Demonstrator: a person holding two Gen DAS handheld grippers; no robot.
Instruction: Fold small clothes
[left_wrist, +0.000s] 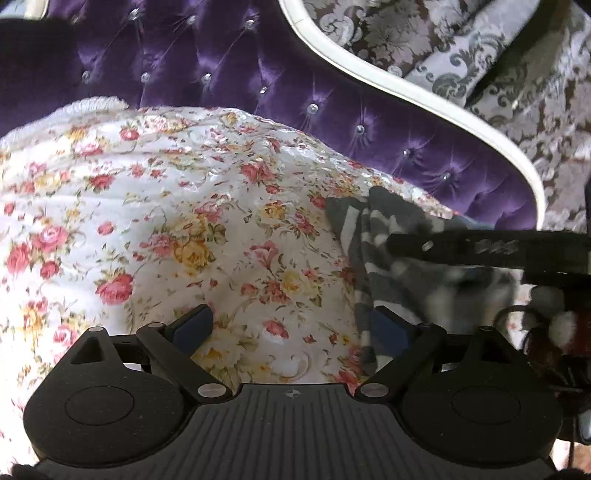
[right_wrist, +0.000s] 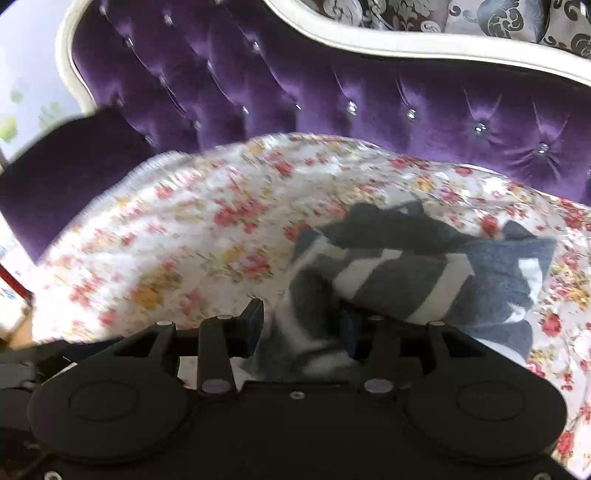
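A grey-and-white striped small garment (right_wrist: 417, 273) lies bunched on the floral bedspread (right_wrist: 207, 229). My right gripper (right_wrist: 304, 325) sits right at its near edge, jaws partly apart with striped cloth between the fingers; the view is blurred. In the left wrist view the same garment (left_wrist: 373, 236) lies at the right, and the right gripper's black finger (left_wrist: 480, 251) reaches across it. My left gripper (left_wrist: 291, 325) is open over bare bedspread (left_wrist: 147, 206), its right finger touching the garment's left edge.
A purple tufted headboard (left_wrist: 221, 74) with a white frame (left_wrist: 406, 92) runs along the back. Patterned grey wallpaper (left_wrist: 480, 44) lies behind it. A dark purple cushion (right_wrist: 66, 166) sits at the far left.
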